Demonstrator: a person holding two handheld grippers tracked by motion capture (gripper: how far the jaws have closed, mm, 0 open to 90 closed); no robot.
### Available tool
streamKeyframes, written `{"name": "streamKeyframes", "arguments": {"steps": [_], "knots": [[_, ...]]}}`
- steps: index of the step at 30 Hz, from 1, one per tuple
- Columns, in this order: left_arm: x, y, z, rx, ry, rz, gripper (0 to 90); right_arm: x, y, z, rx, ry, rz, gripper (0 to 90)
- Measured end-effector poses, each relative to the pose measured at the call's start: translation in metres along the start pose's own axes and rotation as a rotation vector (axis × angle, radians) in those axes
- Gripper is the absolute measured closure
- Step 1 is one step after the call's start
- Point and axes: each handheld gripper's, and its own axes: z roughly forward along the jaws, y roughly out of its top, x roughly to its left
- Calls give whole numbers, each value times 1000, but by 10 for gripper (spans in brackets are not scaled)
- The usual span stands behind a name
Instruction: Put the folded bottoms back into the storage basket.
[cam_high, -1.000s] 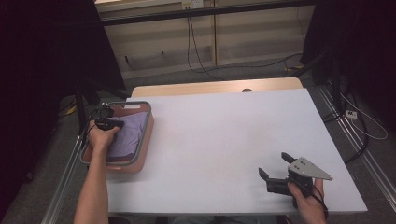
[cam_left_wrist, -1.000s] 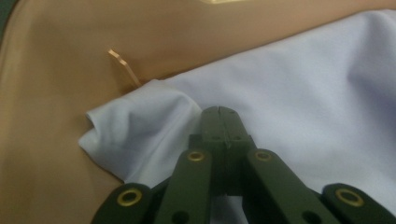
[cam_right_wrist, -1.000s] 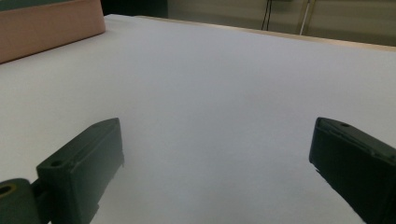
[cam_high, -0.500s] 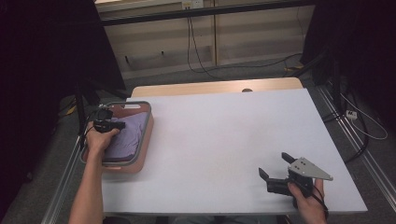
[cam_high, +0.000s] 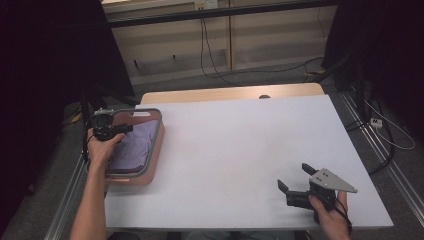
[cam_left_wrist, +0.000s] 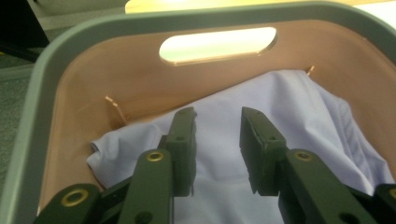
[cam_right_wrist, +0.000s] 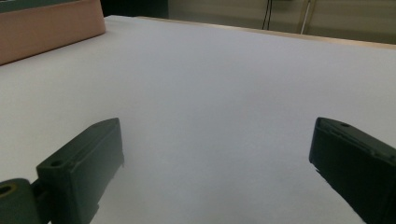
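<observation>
A lavender cloth (cam_left_wrist: 280, 93) lies crumpled inside a pink basket with a grey rim (cam_left_wrist: 46, 74) at the table's left edge. My left gripper (cam_left_wrist: 218, 114) hovers just over the cloth (cam_high: 135, 147). Its jaws have just been opening, and a narrow gap shows bare fabric with nothing pinched between the pads. In the high view the left gripper (cam_high: 120, 131) is above the left side of the basket (cam_high: 159, 131). My right gripper (cam_high: 294, 176) rests at the front right of the table, its jaws spread wide over bare tabletop (cam_right_wrist: 217, 126).
The basket has a handle slot (cam_left_wrist: 217, 44) in its far wall. The white table (cam_high: 240, 145) stretches between the two hands. The basket's pink side (cam_right_wrist: 46, 28) shows far off in the right gripper view. Cables lie on the floor (cam_high: 380, 125) to the right.
The left hand has shifted slightly toward the far end of the basket and risen a little. The right hand and gripper have stayed put.
</observation>
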Motion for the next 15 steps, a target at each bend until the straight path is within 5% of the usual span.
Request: {"name": "streamKeyframes", "arguments": {"steps": [7,15], "knots": [[0,1,-8,2,24,-49,489,-1,0,1,2,-4,0,28],[-6,0,-18,-45,-16,-30,262,1,0,3,9,-7,-1,28]]}}
